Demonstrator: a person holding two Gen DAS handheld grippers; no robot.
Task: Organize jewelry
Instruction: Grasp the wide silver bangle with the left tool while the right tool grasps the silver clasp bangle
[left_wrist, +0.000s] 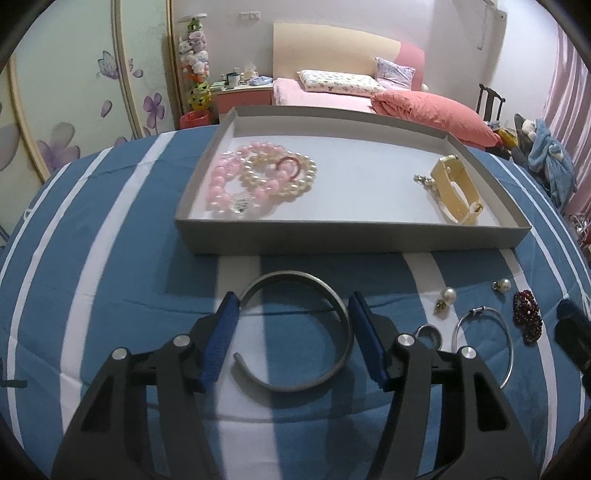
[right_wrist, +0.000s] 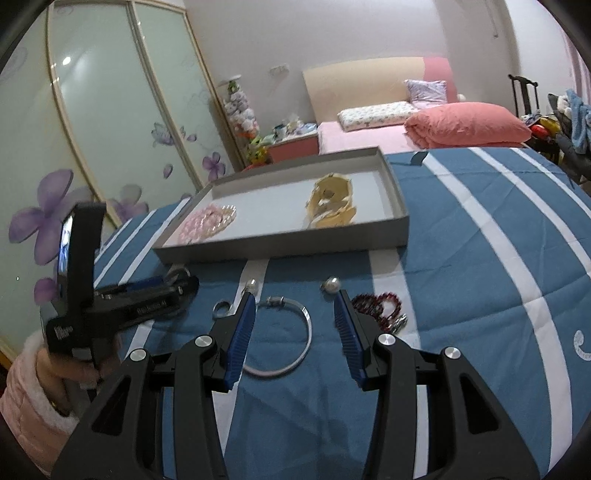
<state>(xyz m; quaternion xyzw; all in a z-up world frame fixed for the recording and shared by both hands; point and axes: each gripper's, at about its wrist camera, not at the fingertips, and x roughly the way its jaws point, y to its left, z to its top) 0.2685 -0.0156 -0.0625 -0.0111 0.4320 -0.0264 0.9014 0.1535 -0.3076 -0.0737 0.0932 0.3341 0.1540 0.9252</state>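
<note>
A grey tray (left_wrist: 351, 236) on the blue striped cloth holds pink and cream bead strings (left_wrist: 258, 177) and a cream watch (left_wrist: 458, 192). My left gripper (left_wrist: 291, 306) is open, its fingers either side of a grey metal cuff bangle (left_wrist: 343, 314) lying on the cloth. My right gripper (right_wrist: 295, 306) is open over a thin silver bangle (right_wrist: 306, 325). Beside it lie a ring (right_wrist: 221, 309), two pearl earrings (right_wrist: 331, 284), and a dark red bead bracelet (right_wrist: 384, 306). The tray also shows in the right wrist view (right_wrist: 280, 243).
The left gripper's body (right_wrist: 122, 306) and the hand holding it are at the left of the right wrist view. The right gripper's fingertip (left_wrist: 569, 325) shows at the left view's right edge. A bed (left_wrist: 332, 92) and wardrobe (right_wrist: 92, 129) stand behind.
</note>
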